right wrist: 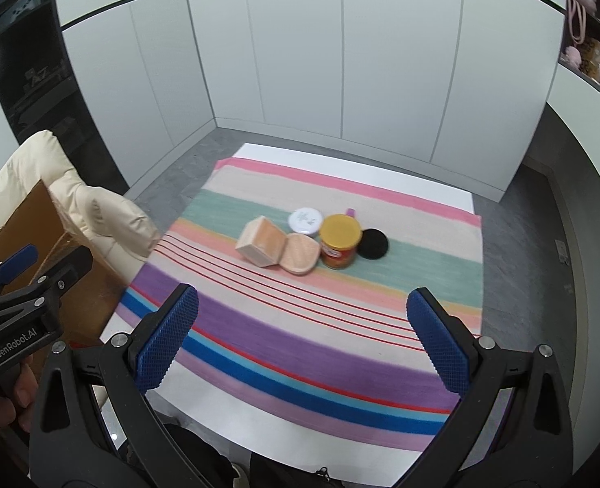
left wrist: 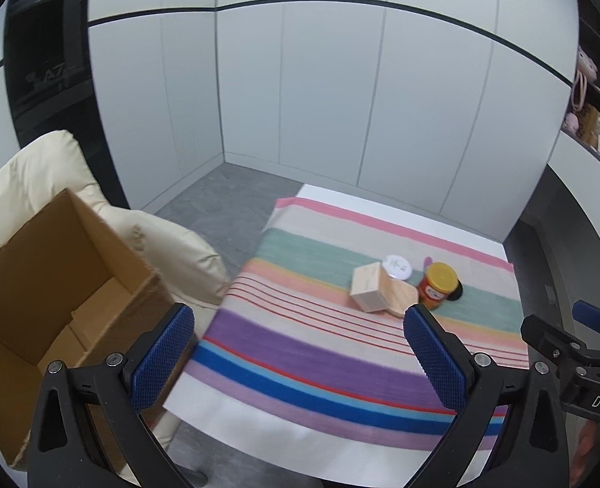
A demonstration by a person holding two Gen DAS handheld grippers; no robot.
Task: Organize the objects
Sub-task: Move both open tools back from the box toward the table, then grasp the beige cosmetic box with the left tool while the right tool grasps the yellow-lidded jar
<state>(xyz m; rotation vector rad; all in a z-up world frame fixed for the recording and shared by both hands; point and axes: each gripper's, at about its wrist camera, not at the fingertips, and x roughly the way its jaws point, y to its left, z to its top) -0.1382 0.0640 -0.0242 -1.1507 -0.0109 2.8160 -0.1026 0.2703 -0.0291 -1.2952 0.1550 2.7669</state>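
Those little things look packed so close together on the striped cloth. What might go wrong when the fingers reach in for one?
Three risks:
1. The jar, wooden block and flat wooden piece sit bunched together, so wide-open fingers may bump a neighbour or tip the jar.
2. The striped cloth could drag and shift everything.
3. The cardboard box rests on a soft cushioned chair, so a drop might unsettle it.

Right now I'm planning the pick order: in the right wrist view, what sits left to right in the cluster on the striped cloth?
Wooden block → flat rounded wooden piece → yellow-lidded jar → black disc.
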